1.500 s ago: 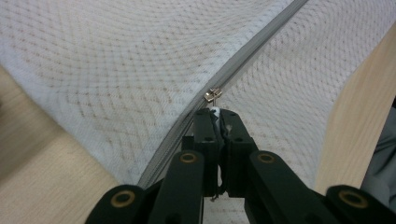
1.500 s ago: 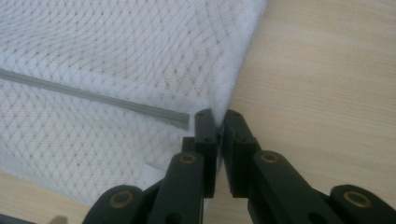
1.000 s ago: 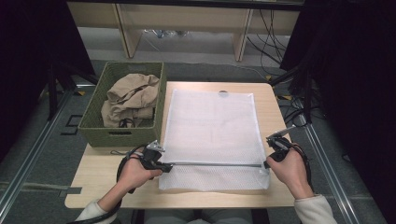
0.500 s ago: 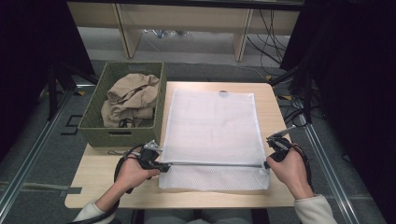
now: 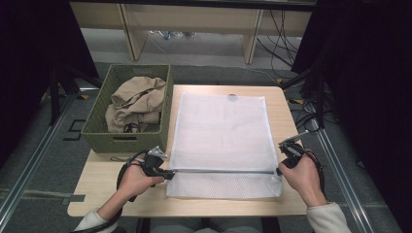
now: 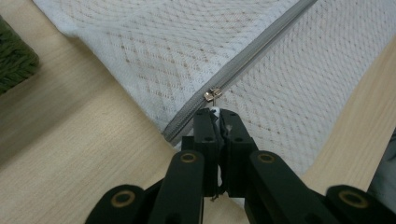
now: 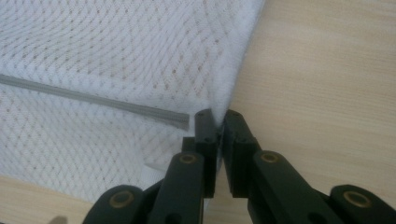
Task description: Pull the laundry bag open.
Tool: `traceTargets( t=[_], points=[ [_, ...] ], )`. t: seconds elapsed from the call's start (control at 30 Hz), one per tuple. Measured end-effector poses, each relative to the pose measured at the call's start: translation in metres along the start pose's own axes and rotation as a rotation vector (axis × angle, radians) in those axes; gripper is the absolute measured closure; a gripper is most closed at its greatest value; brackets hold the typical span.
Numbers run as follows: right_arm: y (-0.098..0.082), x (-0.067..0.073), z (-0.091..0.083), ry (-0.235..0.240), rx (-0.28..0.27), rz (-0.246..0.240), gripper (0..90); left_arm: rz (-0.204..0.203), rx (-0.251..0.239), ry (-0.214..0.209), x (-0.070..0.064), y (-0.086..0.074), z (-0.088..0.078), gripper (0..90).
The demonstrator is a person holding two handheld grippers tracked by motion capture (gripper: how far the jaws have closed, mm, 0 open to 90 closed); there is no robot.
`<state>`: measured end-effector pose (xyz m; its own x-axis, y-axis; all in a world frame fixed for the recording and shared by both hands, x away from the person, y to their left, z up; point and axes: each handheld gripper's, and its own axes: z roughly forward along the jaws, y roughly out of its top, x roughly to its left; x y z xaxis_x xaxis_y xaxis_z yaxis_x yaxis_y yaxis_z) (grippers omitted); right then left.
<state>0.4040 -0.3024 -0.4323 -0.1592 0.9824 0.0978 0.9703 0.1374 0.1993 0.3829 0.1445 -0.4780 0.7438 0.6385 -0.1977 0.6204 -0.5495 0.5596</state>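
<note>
Mesh laundry bag lies flat on the worktop as before, beside the green basket; neither hand has shifted. Left gripper pinches the zipper end just behind its pull, while right gripper clamps the bag's opposite edge.

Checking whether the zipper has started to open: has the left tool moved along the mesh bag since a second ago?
No. The left tool sits at the mesh bag's left edge, below the green basket's near corner, as before.

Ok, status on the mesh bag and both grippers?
Left gripper shut on zipper pull tab. Right gripper shut on mesh bag edge at zipper's far end. Bag flat on table. Nothing in the way.
</note>
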Motion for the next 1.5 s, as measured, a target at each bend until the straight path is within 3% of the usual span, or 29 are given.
traceTargets(
  t=[0.1, 0.13, 0.23, 0.27, 0.33, 0.4, 0.53, 0.57, 0.6, 0.63, 0.67, 0.7, 0.73, 0.8, 0.83, 0.9, 0.93, 0.97, 1.07, 1.13, 1.17, 1.2, 1.23, 1.27, 1.33, 1.4, 1.43, 1.47, 1.5],
  points=[
    [0.0, -0.001, 0.0, -0.003, 0.003, 0.006, 86.2, 0.0, 0.005, 0.0, 0.001, -0.001, 0.0, 86.7],
    [0.0, 0.002, -0.001, -0.004, 0.011, 0.051, 86.2, 0.004, 0.009, -0.003, 0.002, -0.002, 0.0, 86.6],
    [0.0, 0.001, 0.0, -0.002, 0.013, 0.052, 86.2, -0.003, 0.002, -0.01, 0.0, -0.002, 0.001, 86.7],
    [0.0, -0.003, 0.001, 0.001, 0.01, 0.018, 86.2, 0.005, 0.009, -0.007, 0.001, -0.002, 0.0, 86.7],
    [0.0, -0.004, 0.002, 0.003, 0.004, 0.005, 86.2, 0.004, 0.009, -0.004, 0.001, -0.002, 0.0, 86.7],
    [0.0, -0.004, 0.002, -0.011, 0.006, 0.028, 86.3, -0.005, 0.002, -0.005, 0.002, -0.003, 0.0, 86.7],
    [0.001, -0.007, 0.002, -0.022, 0.015, 0.028, 86.3, 0.006, 0.017, -0.002, 0.005, -0.005, -0.002, 86.6],
    [0.001, -0.008, 0.002, -0.019, 0.005, 0.031, 86.3, -0.016, 0.003, -0.002, 0.004, -0.006, -0.001, 86.7],
    [0.001, -0.01, 0.003, -0.011, -0.008, 0.021, 86.3, 0.001, 0.019, 0.001, 0.006, -0.007, -0.003, 86.7],
    [0.001, -0.01, 0.003, -0.022, -0.007, 0.019, 86.3, -0.015, 0.004, 0.005, 0.005, -0.008, -0.002, 86.7],
    [0.0, -0.006, 0.002, -0.023, 0.009, 0.08, 86.3, -0.012, 0.012, 0.004, 0.007, -0.009, -0.003, 86.7],
    [0.001, -0.012, 0.003, -0.022, 0.005, 0.035, 86.3, -0.014, 0.011, 0.003, 0.008, -0.01, -0.004, 86.7],
    [0.001, -0.012, 0.004, -0.021, 0.002, 0.036, 86.3, -0.017, 0.008, 0.002, 0.008, -0.011, -0.004, 86.7],
    [0.001, -0.008, 0.005, -0.019, 0.014, 0.085, 86.3, -0.013, 0.014, 0.004, 0.008, -0.012, -0.003, 86.7],
    [0.002, -0.012, 0.007, -0.023, 0.017, 0.042, 86.3, -0.011, 0.013, 0.006, 0.008, -0.012, -0.003, 86.7],
    [0.002, -0.011, 0.009, -0.025, 0.012, 0.034, 86.3, -0.016, 0.008, 0.012, 0.008, -0.012, -0.002, 86.6],
    [0.001, -0.006, 0.008, -0.032, 0.018, 0.078, 86.2, -0.002, 0.022, 0.012, 0.007, -0.011, -0.001, 86.5],
    [0.001, -0.006, 0.008, -0.032, 0.018, 0.078, 86.2, -0.002, 0.022, 0.012, 0.007, -0.011, -0.001, 86.4],
    [0.001, -0.009, 0.009, -0.029, 0.008, 0.024, 85.9, 0.023, 0.022, 0.017, 0.005, -0.01, 0.001, 86.3],
    [0.001, -0.009, 0.01, -0.026, 0.008, 0.015, 85.6, 0.053, 0.024, 0.033, 0.005, -0.01, 0.002, 86.1],
    [0.001, -0.005, 0.008, -0.038, 0.026, 0.052, 85.4, 0.049, 0.022, 0.034, 0.004, -0.009, 0.002, 85.9],
    [0.001, -0.006, 0.01, -0.03, 0.019, 0.02, 85.1, 0.068, 0.024, 0.041, 0.004, -0.009, 0.002, 85.3],
    [0.001, -0.006, 0.01, -0.03, 0.019, 0.02, 85.1, 0.07, 0.024, 0.048, 0.002, -0.008, 0.002, 85.3],
    [0.0, -0.007, 0.01, -0.024, 0.01, 0.016, 84.8, 0.05, -0.013, 0.045, -0.001, -0.008, 0.005, 84.7],
    [0.0, -0.006, 0.01, -0.027, 0.01, 0.019, 84.5, 0.09, -0.002, 0.044, -0.002, -0.006, 0.004, 83.2],
    [0.0, -0.006, 0.009, -0.03, 0.009, 0.019, 84.1, 0.051, -0.04, 0.057, -0.007, -0.005, 0.006, 82.1],
    [0.0, -0.007, 0.009, -0.032, 0.005, 0.012, 83.8, 0.109, 0.0, 0.056, -0.005, -0.004, 0.003, 81.5],
    [0.0, -0.007, 0.009, -0.031, 0.003, 0.007, 83.0, 0.068, -0.052, 0.053, -0.009, -0.004, 0.007, 81.1],
    [0.0, -0.003, 0.007, -0.034, 0.016, 0.057, 82.0, 0.121, -0.011, 0.048, -0.008, -0.003, 0.005, 80.7]
  ],
)
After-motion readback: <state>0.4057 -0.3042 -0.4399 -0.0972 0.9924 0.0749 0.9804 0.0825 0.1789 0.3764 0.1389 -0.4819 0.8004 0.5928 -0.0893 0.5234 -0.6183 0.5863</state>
